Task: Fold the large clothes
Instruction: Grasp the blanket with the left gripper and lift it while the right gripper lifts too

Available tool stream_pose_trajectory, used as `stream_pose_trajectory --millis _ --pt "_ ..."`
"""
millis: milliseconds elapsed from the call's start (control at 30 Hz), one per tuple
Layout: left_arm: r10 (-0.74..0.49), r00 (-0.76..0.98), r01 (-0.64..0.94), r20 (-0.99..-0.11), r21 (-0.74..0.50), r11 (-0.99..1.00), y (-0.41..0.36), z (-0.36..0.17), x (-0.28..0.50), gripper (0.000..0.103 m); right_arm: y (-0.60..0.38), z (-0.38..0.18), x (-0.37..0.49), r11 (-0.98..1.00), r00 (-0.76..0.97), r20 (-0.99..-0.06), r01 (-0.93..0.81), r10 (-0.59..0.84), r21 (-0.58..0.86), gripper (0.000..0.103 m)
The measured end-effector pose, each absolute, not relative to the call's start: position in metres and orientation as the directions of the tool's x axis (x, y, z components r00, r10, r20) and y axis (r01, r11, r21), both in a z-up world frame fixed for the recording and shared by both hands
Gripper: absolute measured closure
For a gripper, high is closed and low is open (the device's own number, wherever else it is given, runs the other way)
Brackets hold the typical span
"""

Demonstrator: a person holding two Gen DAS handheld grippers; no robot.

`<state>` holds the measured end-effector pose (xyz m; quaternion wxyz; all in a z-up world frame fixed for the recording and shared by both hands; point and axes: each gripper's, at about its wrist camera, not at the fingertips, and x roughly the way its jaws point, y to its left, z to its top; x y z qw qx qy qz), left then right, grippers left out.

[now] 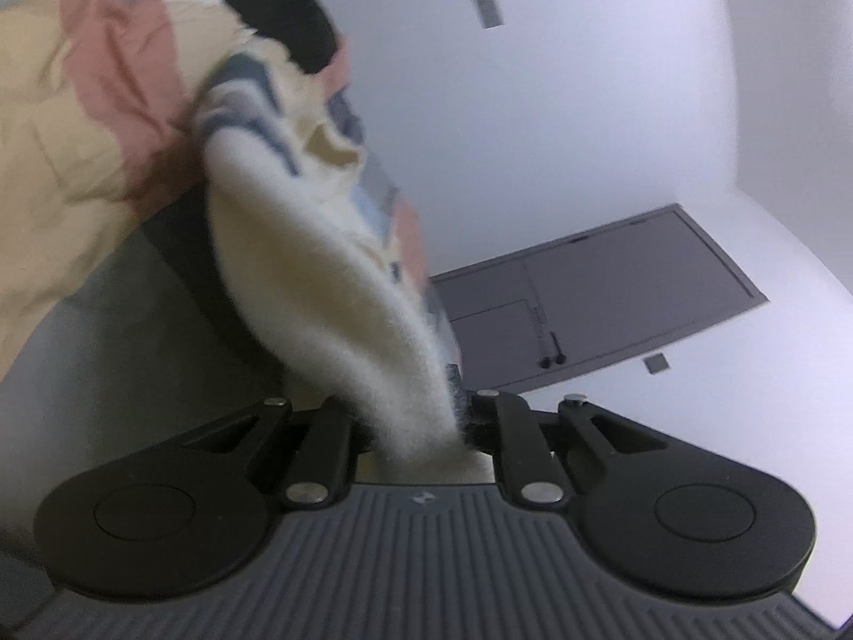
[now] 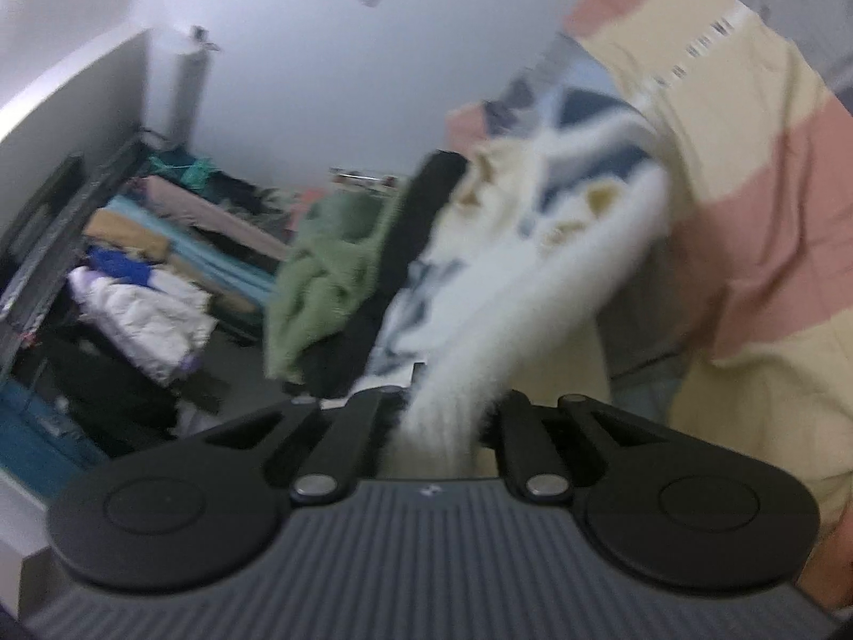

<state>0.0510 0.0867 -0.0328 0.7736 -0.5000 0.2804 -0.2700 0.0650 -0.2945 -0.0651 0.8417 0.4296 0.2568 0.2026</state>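
Two grippers each pinch a fold of the same fleecy garment. Nearest the left wrist camera, the left gripper (image 1: 426, 426) has its fingers clenched on a cream, fuzzy edge of the garment (image 1: 320, 277), which rises from the fingers up and to the left. Further along, the cloth shows grey-blue zigzag stripes on cream, and behind it hangs a broad stretch of pale yellow and salmon-pink fabric (image 1: 80, 122) that fills the upper left; whether that is the same piece cannot be told. Beyond the cloth stands a white wall with a grey door (image 1: 602, 288).

In the right wrist view, the right gripper (image 2: 442, 432) is likewise clamped on a white fuzzy strip of the garment (image 2: 506, 320), which climbs up and to the right into the striped part. A green cloth (image 2: 330, 277) hangs just to the left of it, and the yellow and pink fabric (image 2: 746, 213) fills the right side. Farther back on the left lies a blurred heap of clothes (image 2: 144, 314), white, blue and tan.
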Motion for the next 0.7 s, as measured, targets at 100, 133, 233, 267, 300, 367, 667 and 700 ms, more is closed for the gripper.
stream_pose_trajectory --millis 100,133,233,267,300,367,667,700 --pt "-0.706 0.695 0.181 -0.136 -0.917 0.355 0.088 -0.012 0.027 0.089 -0.297 -0.047 0.048 0.531 0.783 -0.206 -0.18 0.587 0.828 0.095" --pt "-0.708 0.695 0.199 -0.123 -0.914 0.353 0.089 -0.004 0.016 0.089 -0.297 -0.041 0.042 0.524 0.781 -0.189 -0.199 0.595 0.828 0.095" --pt "-0.72 0.69 0.244 -0.076 -0.912 0.33 0.091 0.014 -0.011 0.089 -0.299 -0.024 0.02 0.516 0.776 -0.14 -0.261 0.615 0.816 0.095" --pt "-0.724 0.687 0.262 -0.058 -0.91 0.322 0.091 0.019 -0.022 0.089 -0.299 -0.018 0.012 0.515 0.775 -0.125 -0.28 0.619 0.81 0.095" --pt "-0.726 0.686 0.28 -0.044 -0.905 0.32 0.093 0.025 -0.031 0.089 -0.3 -0.011 0.003 0.514 0.774 -0.111 -0.298 0.623 0.805 0.095" --pt "-0.727 0.686 0.312 -0.023 -0.894 0.322 0.093 0.033 -0.048 0.088 -0.301 -0.002 -0.011 0.515 0.774 -0.09 -0.325 0.627 0.794 0.094" --pt "-0.716 0.695 0.298 -0.059 -0.884 0.361 0.101 0.023 -0.051 0.088 -0.296 -0.002 -0.005 0.566 0.784 -0.149 -0.289 0.603 0.772 0.094" --pt "-0.716 0.695 0.296 -0.062 -0.883 0.364 0.101 0.021 -0.042 0.088 -0.297 -0.004 -0.001 0.565 0.786 -0.154 -0.279 0.599 0.776 0.094"
